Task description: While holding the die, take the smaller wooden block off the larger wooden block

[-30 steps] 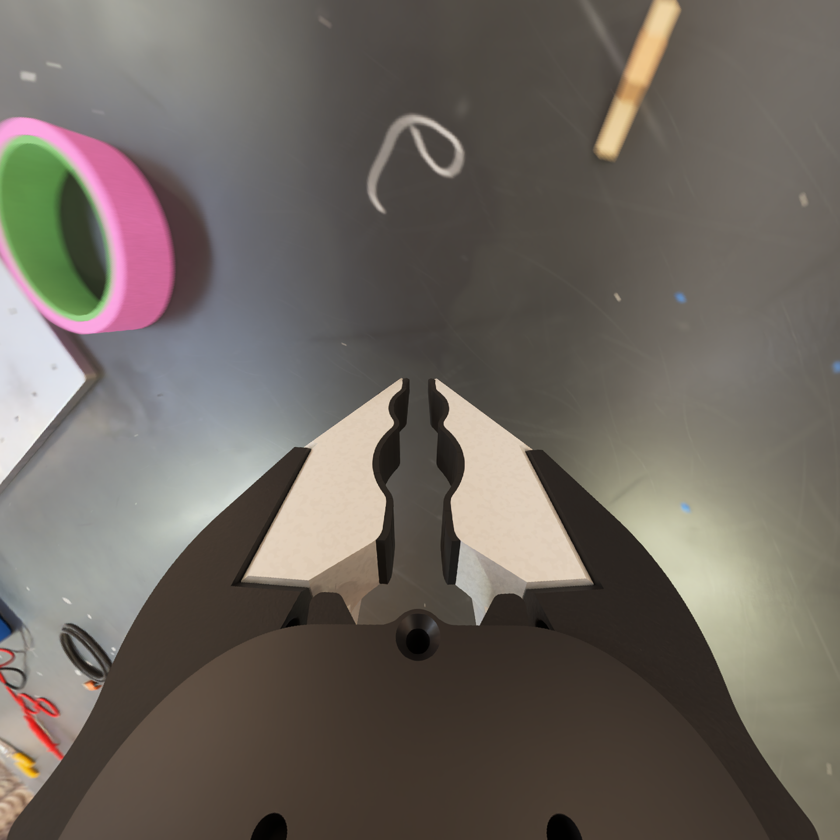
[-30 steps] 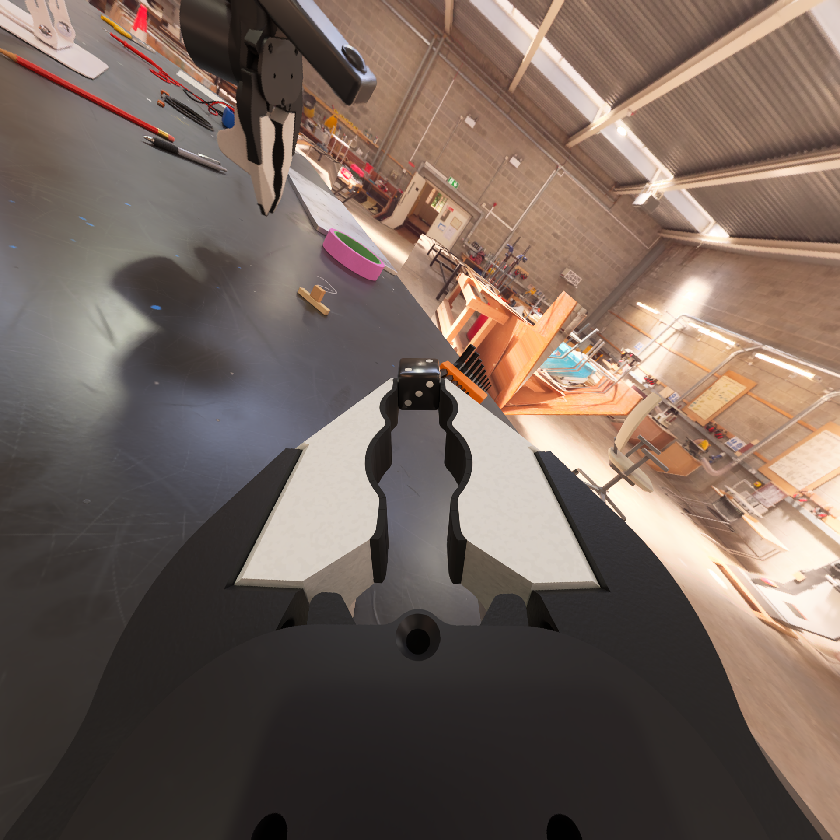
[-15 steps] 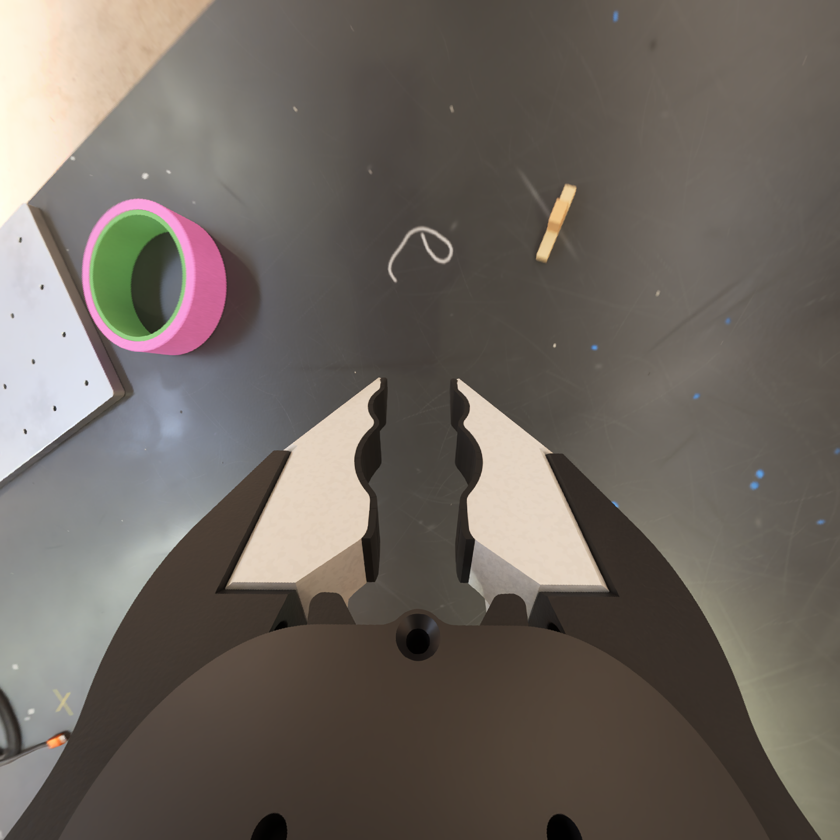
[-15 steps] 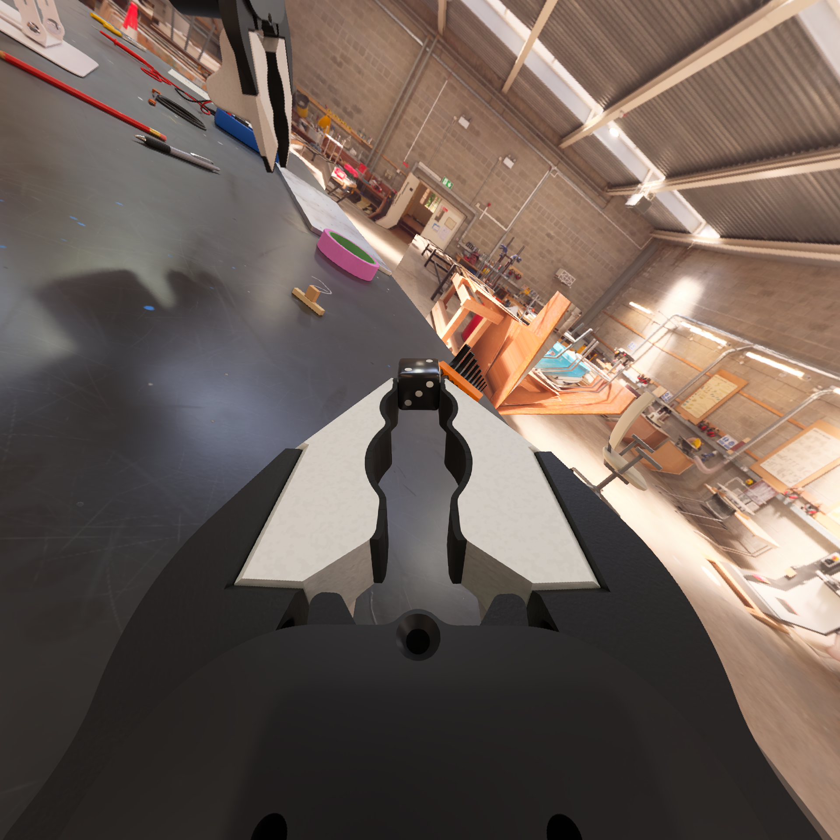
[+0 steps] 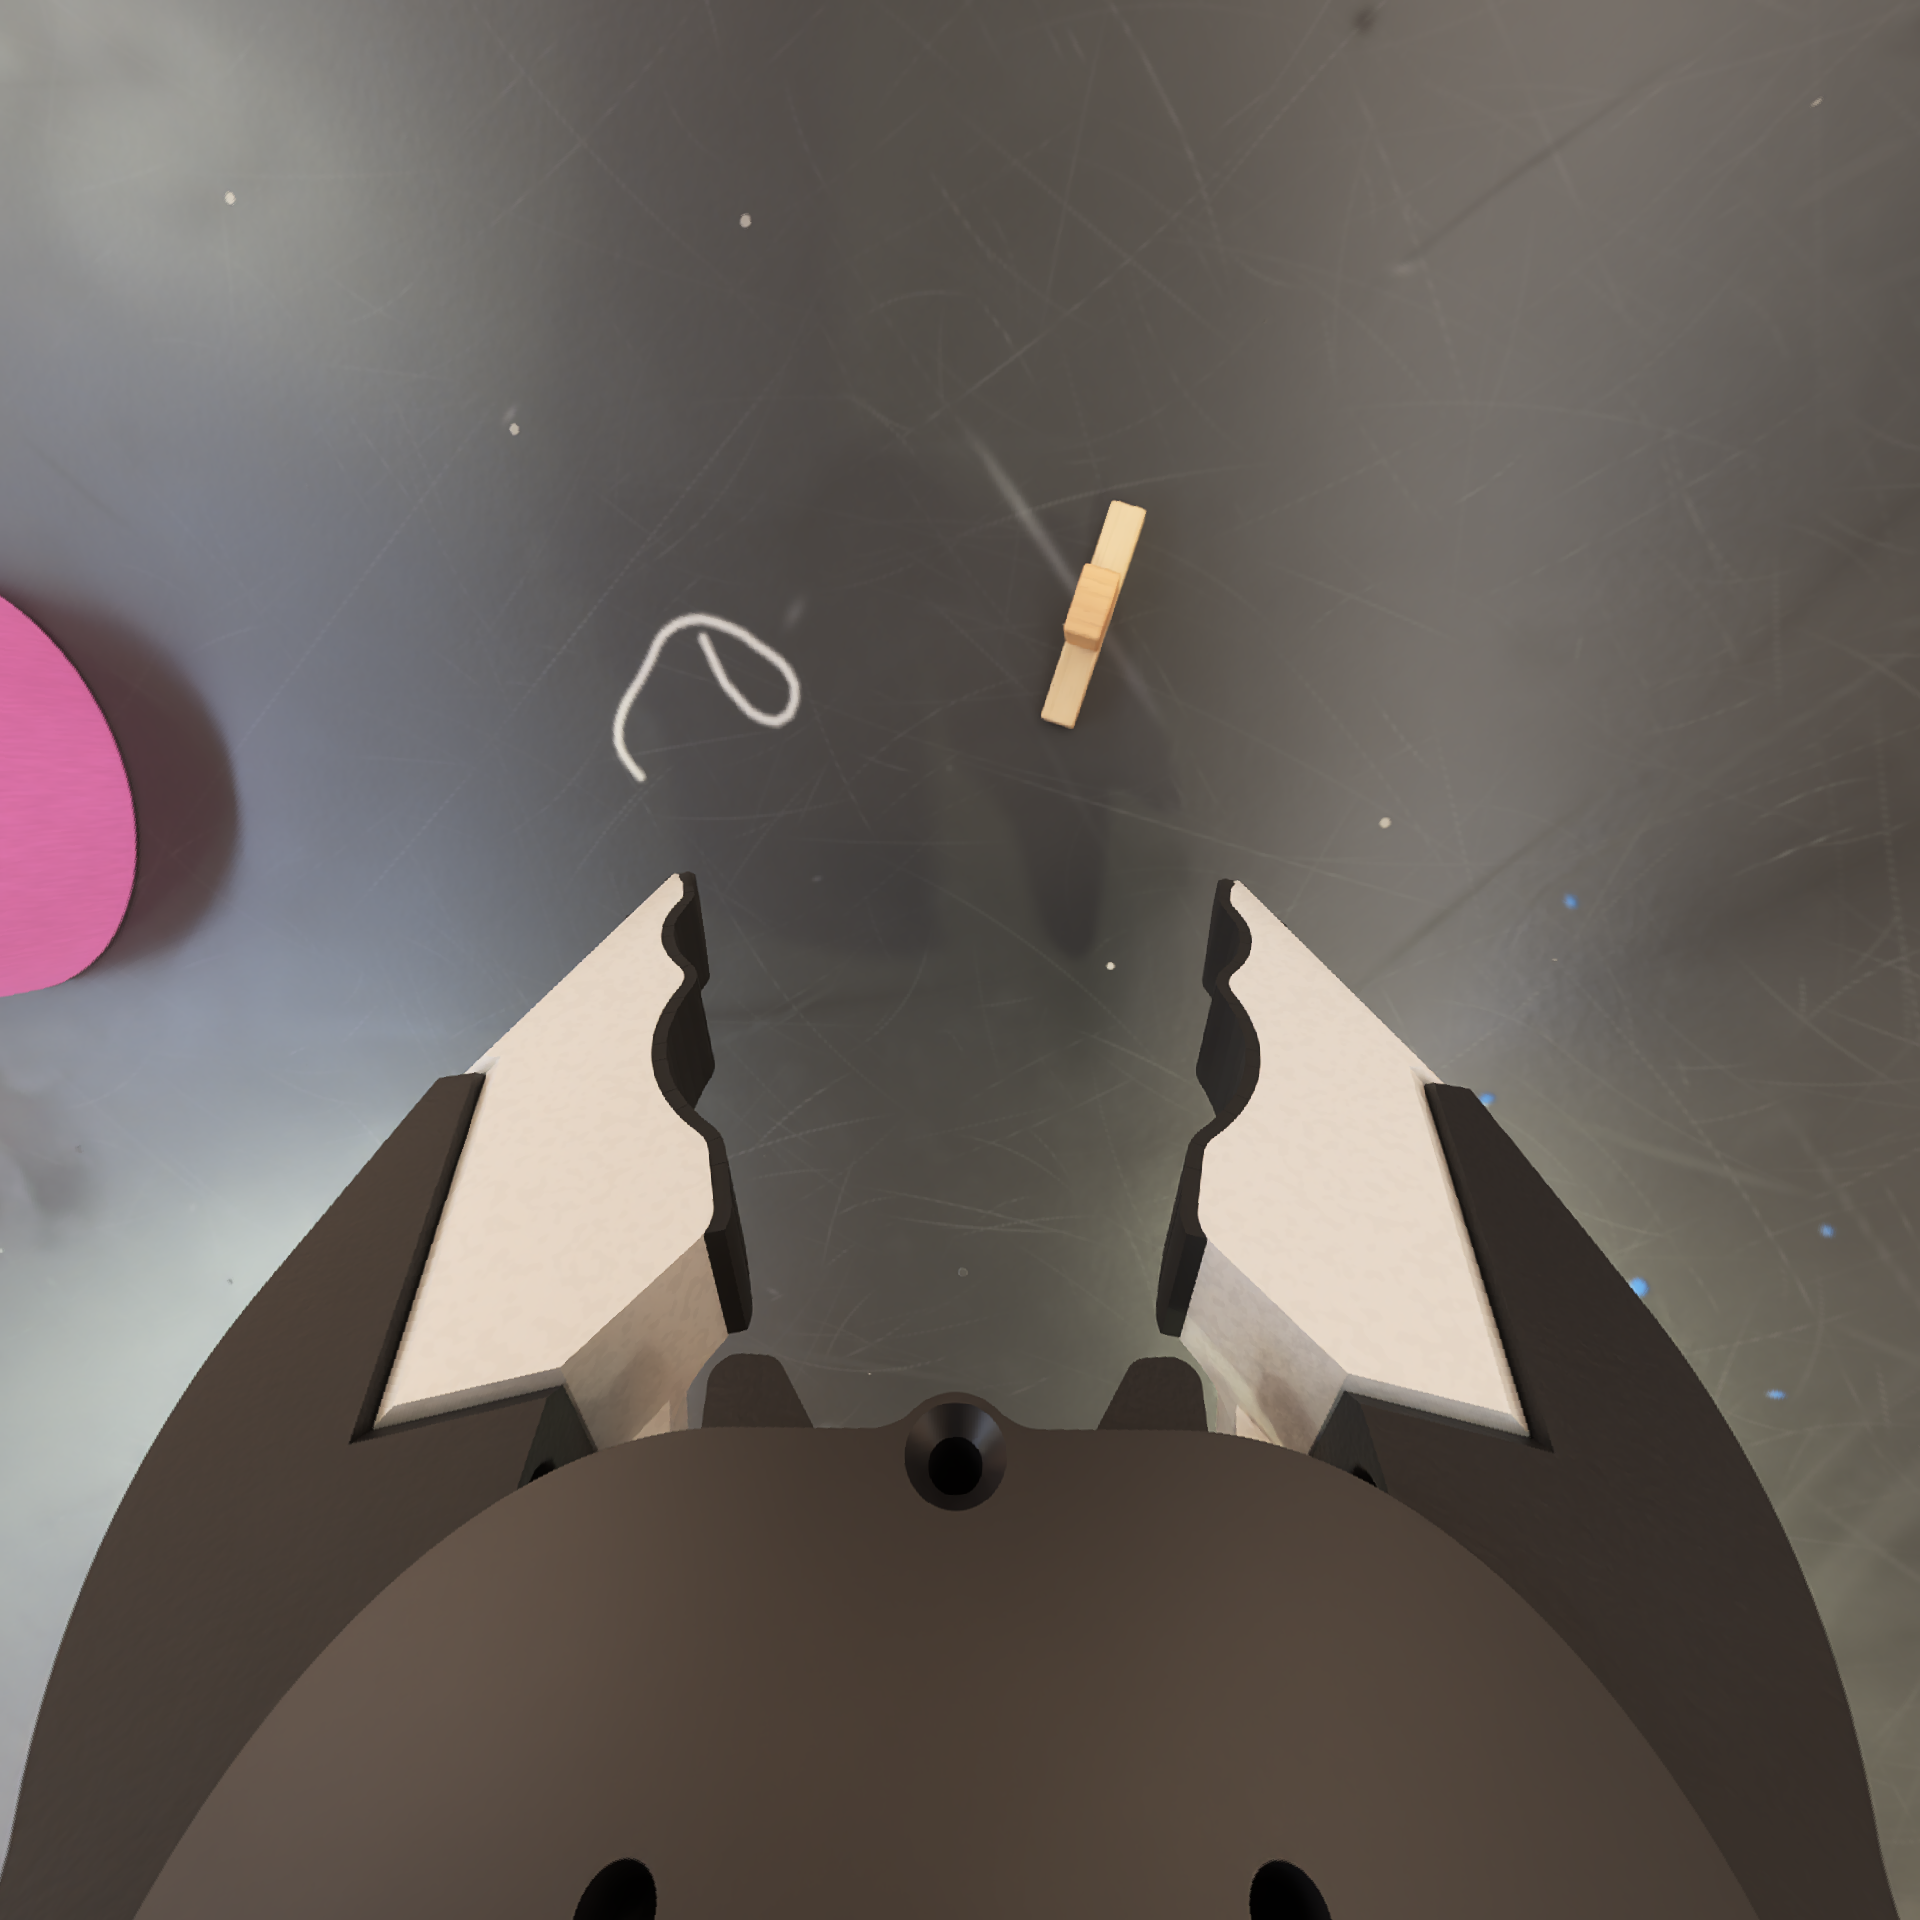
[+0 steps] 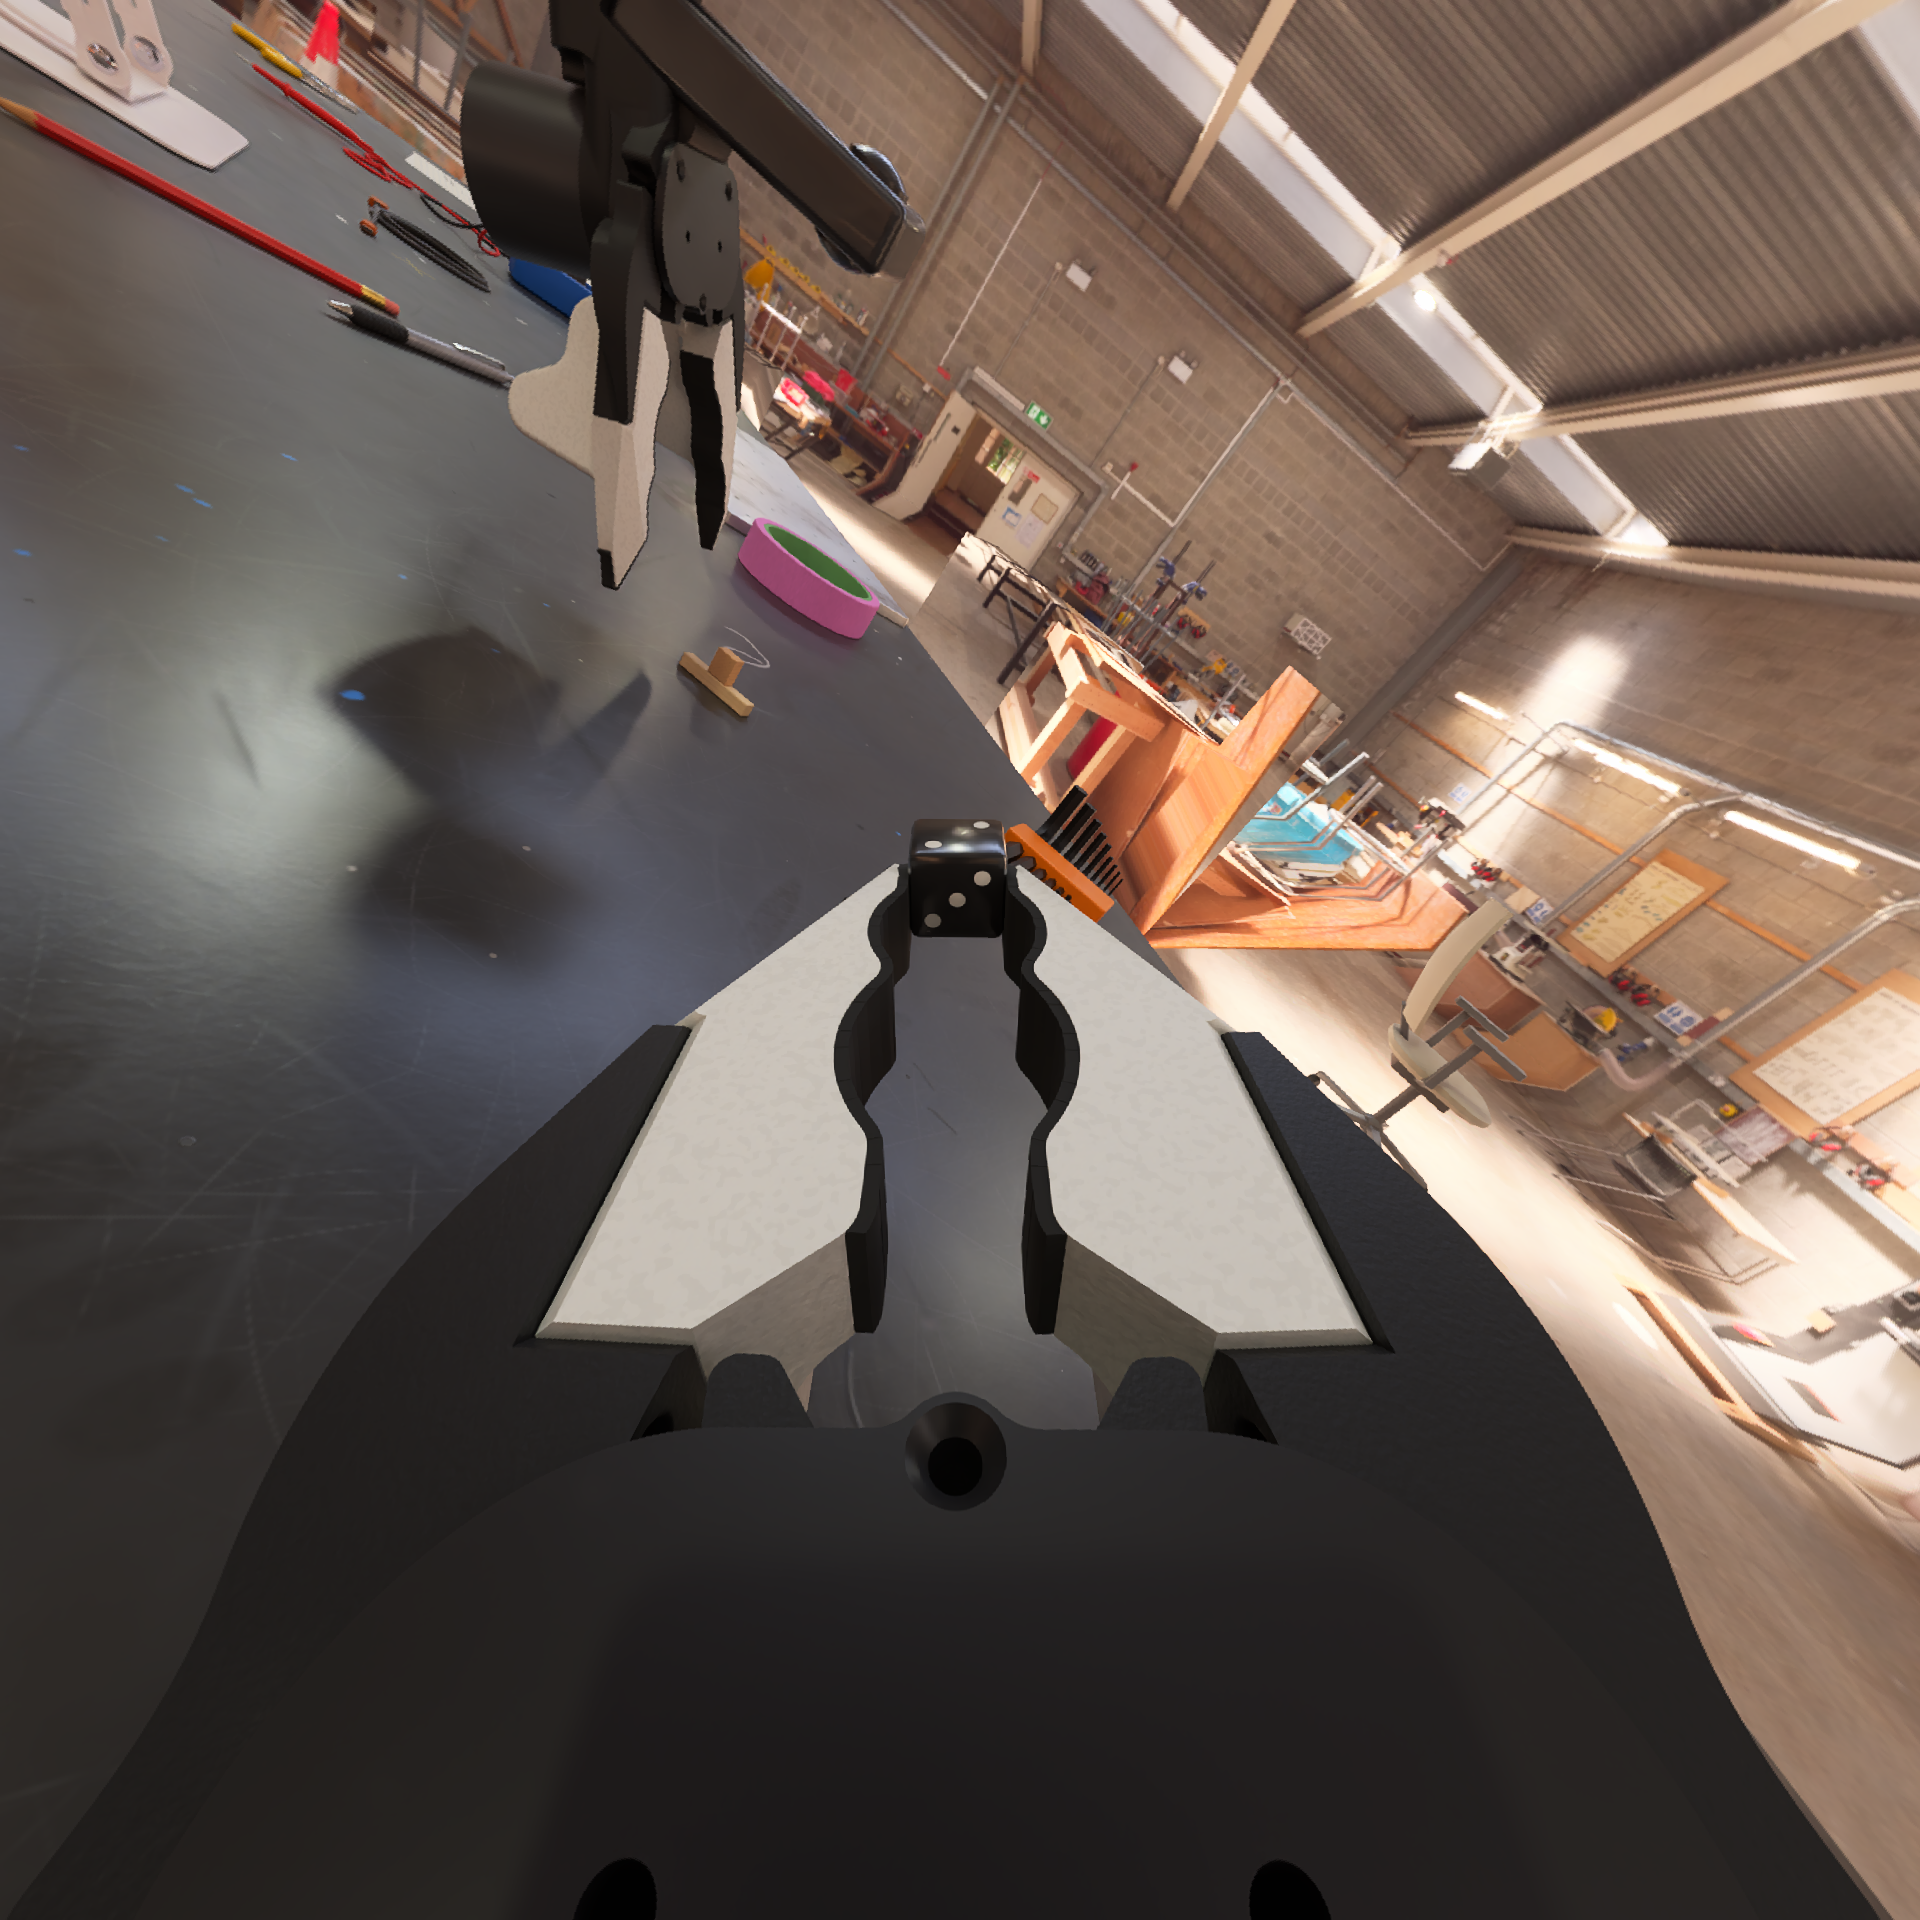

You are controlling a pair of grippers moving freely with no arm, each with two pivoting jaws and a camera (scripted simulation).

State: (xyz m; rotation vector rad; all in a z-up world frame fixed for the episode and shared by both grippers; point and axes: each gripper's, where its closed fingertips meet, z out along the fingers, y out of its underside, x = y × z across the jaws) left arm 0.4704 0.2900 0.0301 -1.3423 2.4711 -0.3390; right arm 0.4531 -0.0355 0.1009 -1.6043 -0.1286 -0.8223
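My left gripper (image 5: pixel 956 883) has its fingers spread wide with nothing between them, pointing down at the dark tabletop (image 5: pixel 1455 520). Ahead of the tips and a little right lies the larger wooden block (image 5: pixel 1093 615), a pale strip flat on the table, with the smaller wooden block (image 5: pixel 1091 604) sitting across its middle. Left of that I see a loop of white string (image 5: pixel 707 686), and at the far left edge the pink side of a tape roll (image 5: pixel 52 800).

Over to my right gripper (image 6: pixel 956 878): fingers drawn in on the black die (image 6: pixel 956 878), pinched right at the tips, white pips facing me. This view gives me what the left cannot: the left gripper (image 6: pixel 665 551) itself hanging above the table, tips apart, the blocks (image 6: pixel 719 677) below and just right of it, the tape roll's green inside (image 6: pixel 816 569), a red pencil (image 6: pixel 197 208) and a pen (image 6: pixel 416 338) farther back, and the workshop hall beyond the table edge.
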